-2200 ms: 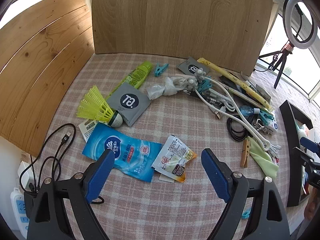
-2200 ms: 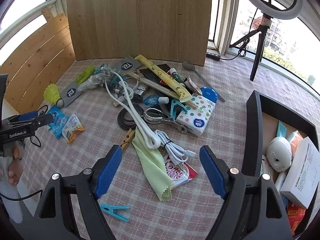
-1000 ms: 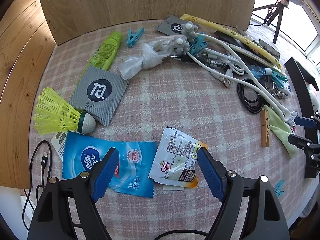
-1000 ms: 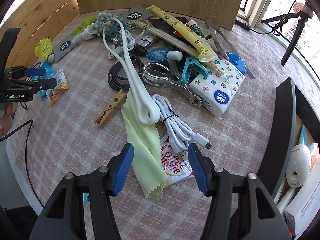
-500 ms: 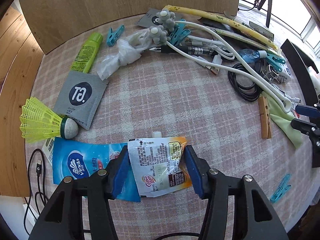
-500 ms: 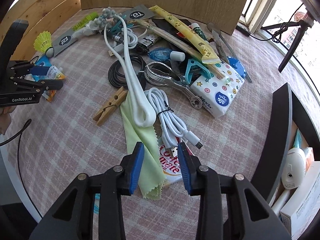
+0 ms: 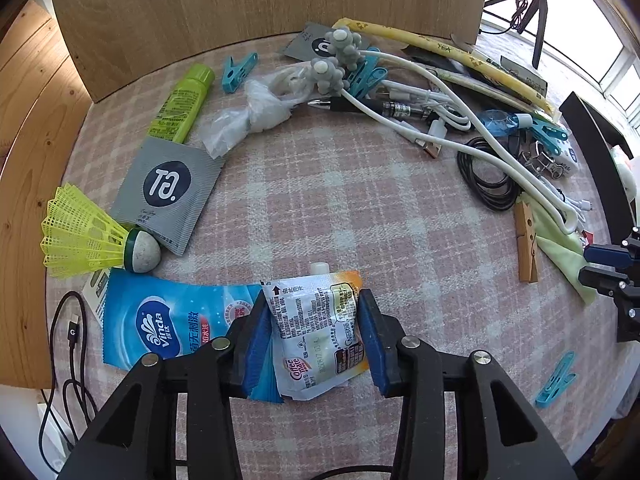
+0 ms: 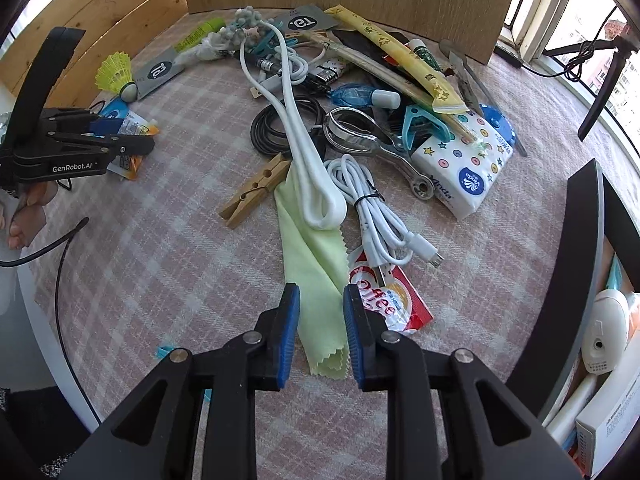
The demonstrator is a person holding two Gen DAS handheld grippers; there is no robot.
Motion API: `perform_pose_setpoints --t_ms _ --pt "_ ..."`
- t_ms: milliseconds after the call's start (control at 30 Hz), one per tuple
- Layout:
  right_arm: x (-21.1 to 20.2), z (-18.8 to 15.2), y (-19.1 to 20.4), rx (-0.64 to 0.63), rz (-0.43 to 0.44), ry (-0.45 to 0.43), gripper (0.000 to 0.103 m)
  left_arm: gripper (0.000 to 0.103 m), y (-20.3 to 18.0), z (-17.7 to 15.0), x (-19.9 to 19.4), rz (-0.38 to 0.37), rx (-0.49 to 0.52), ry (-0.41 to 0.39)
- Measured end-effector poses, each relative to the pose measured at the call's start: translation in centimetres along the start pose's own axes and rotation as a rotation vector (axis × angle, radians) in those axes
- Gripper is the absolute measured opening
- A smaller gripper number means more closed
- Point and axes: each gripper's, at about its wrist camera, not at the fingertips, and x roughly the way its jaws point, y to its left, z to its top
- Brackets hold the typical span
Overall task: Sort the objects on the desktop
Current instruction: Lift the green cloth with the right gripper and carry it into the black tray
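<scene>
Checked cloth lies bare mid-table. Left gripper, jaws just closing, pinches a creamer packet; right gripper, also closing, straddles a green cloth beside cables.

Bare checked tabletop lies open mid-frame in the left view; a cable tangle crowds the upper right, the black tray walls the right.

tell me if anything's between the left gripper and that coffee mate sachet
Nothing visible does. The left gripper has just been closing, and the Coffee-mate sachet sits directly between its blue pads, touching both. The blue Vinda wipes pack lies partly under the sachet's left edge and beside the left pad.
</scene>
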Motion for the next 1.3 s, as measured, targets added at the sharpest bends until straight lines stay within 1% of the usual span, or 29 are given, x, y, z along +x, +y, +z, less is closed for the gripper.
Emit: perform_pose_setpoints --t_ms 100,167,233,267,300,400,433,500,567,633,667,767,933,1000,1033,1067,1100,1133,1200,1233,1300 --pt "0.5 0.3 -0.1 -0.002 -0.018 -0.004 0.022 0.035 0.4 0.1 -0.5 -0.008 -0.008 -0.006" --pt "0.4 0.5 -0.2 0.004 -0.01 -0.009 0.021 0.034 0.8 0.1 -1.0 -0.011 -0.015 -0.011" --pt "0.0 0.4 -0.1 -0.003 -0.003 -0.019 0.007 0.032 1.3 0.1 -1.6 -0.012 -0.026 -0.019" --pt "0.3 1.0 0.6 -0.004 -0.008 -0.023 0.007 0.032 1.6 0.2 -1.9 -0.014 -0.034 -0.024" --pt "1.2 2.5 2.3 0.002 -0.011 -0.031 0.007 0.031 1.9 0.2 -2.2 -0.019 -0.044 -0.028" --pt "-0.3 2.0 1.9 0.051 0.024 -0.067 0.006 0.031 2.8 0.2 -3.5 -0.034 -0.067 -0.045" --pt "-0.9 2.0 1.6 0.075 0.038 -0.081 0.006 0.031 2.1 0.1 -3.7 -0.035 -0.074 -0.053" --pt "-2.3 1.7 0.7 0.114 0.054 -0.11 0.006 0.031 2.4 -0.2 -4.5 -0.039 -0.087 -0.066" --pt "-3.7 1.4 -0.1 0.149 0.058 -0.142 0.004 0.031 2.6 -0.9 -3.3 -0.042 -0.098 -0.083" --pt "-5.2 0.8 -1.2 0.187 0.061 -0.175 0.004 0.031 2.2 -0.5 -3.9 -0.049 -0.098 -0.098" --pt "-6.0 0.3 -1.8 0.206 0.061 -0.193 0.004 0.031 1.9 -0.2 -4.2 -0.05 -0.093 -0.107" --pt "-8.5 -0.4 -3.7 0.26 0.039 -0.246 0.004 0.031 -1.0 0.9 -4.3 -0.073 -0.067 -0.13" --pt "-12.0 -2.3 -7.4 0.364 0.009 -0.311 0.004 0.031 -5.6 2.0 -6.0 -0.119 0.014 -0.174" --pt "-12.5 -2.9 -8.2 0.38 0.026 -0.311 0.004 0.031 -7.2 2.5 -6.3 -0.145 0.034 -0.181" --pt "-12.3 -3.0 -8.1 0.361 0.041 -0.294 0.004 0.031 -7.8 2.7 -6.3 -0.152 0.042 -0.183" --pt "-11.7 -2.9 -7.7 0.34 0.036 -0.273 0.004 0.031 -8.3 2.9 -6.3 -0.153 0.048 -0.184" --pt "-11.0 -2.8 -7.1 0.32 0.022 -0.252 0.01 0.031 -8.7 3.0 -6.2 -0.152 0.054 -0.182" --pt "-9.9 -2.5 -6.3 0.292 0.028 -0.222 0.026 0.031 -9.0 3.0 -6.1 -0.152 0.06 -0.179" --pt "-8.0 -2.0 -4.3 0.226 0.047 -0.198 0.047 0.031 -9.1 3.0 -5.7 -0.146 0.061 -0.17" --pt "-6.9 -1.7 -3.1 0.187 0.038 -0.192 0.05 0.031 -9.0 2.9 -5.6 -0.142 0.061 -0.166" --pt "-4.8 -0.8 -1.1 0.118 0.03 -0.156 0.05 0.031 -8.5 2.6 -5.2 -0.136 0.051 -0.159"
